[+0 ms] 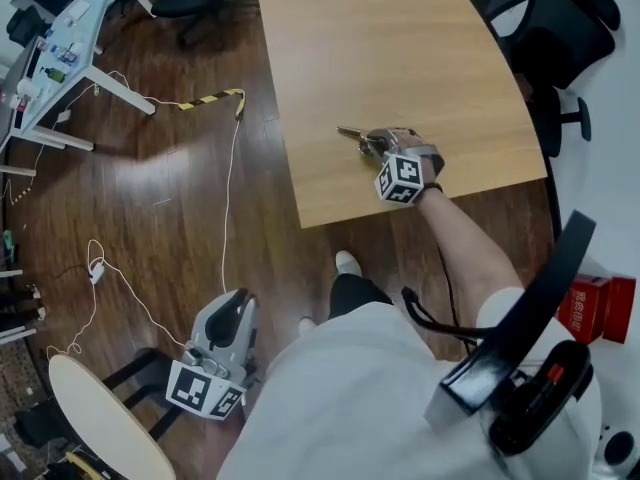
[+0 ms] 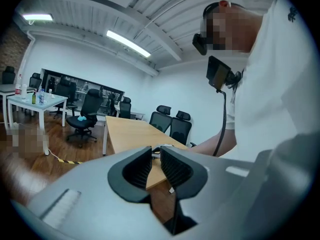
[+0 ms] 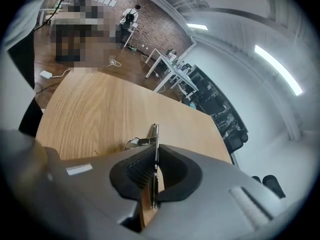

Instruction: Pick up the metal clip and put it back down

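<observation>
While the right hand-held gripper [image 1: 372, 144] reaches over the near edge of the wooden surface [image 1: 380, 38], its 2 jaws are pressed together on the metal clip [image 1: 352, 133]. In the right gripper view the clip [image 3: 155, 136] stands edge-on as a thin silver strip pinched between the ribbed black pads [image 3: 142, 166], and its far end with a small wire loop sticks out past the jaw tips of this hand-held gripper [image 3: 155, 156] above the pale wood [image 3: 100, 114]. Whether the clip touches the wood cannot be told. From the head view the clip points left from the jaws, close to the corner of the surface, and the marker cube [image 1: 400, 178] sits at the wrist end. The left hand-held gripper [image 1: 235, 306] hangs low at the person's left side over the dark plank floor [image 1: 180, 208], well apart from the surface. In its own view the left hand-held gripper [image 2: 156, 159] shows its 2 jaws standing a narrow gap apart with nothing between them; only the edge of the surface [image 2: 130, 134] and some black office chairs [image 2: 172, 124] show beyond. A white cable [image 1: 228, 198] trails across the floor.
</observation>
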